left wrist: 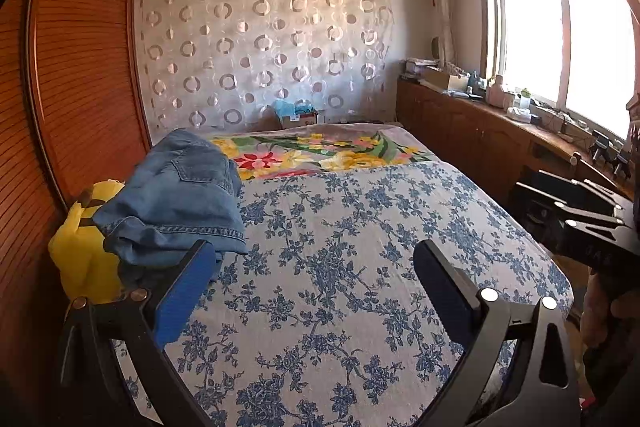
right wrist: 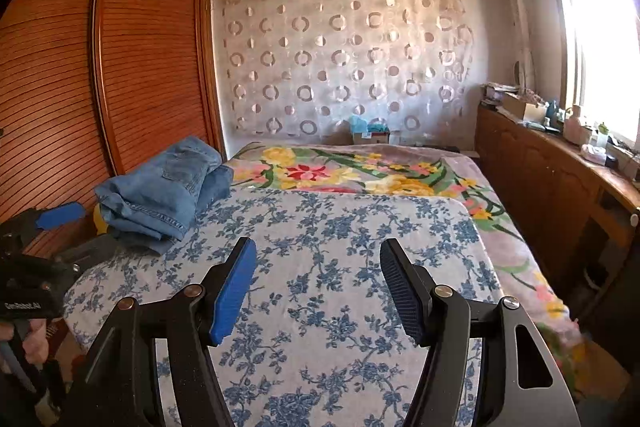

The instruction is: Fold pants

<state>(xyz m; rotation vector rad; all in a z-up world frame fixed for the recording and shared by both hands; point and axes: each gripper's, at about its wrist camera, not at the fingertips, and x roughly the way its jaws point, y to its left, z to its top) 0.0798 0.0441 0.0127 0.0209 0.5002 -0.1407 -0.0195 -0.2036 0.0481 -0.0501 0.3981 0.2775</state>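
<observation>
Blue denim pants lie folded in a stack at the left edge of the bed, resting partly on a yellow plush toy. They also show in the right wrist view. My left gripper is open and empty, held above the blue floral bedspread, just right of and nearer than the pants. My right gripper is open and empty over the same bedspread, to the right of the pants. The left gripper's body shows at the left edge of the right wrist view.
A wooden slatted wardrobe stands close along the bed's left side. A colourful flower blanket covers the far end of the bed. A low wooden cabinet with clutter runs under the window at right. A patterned curtain hangs at the back.
</observation>
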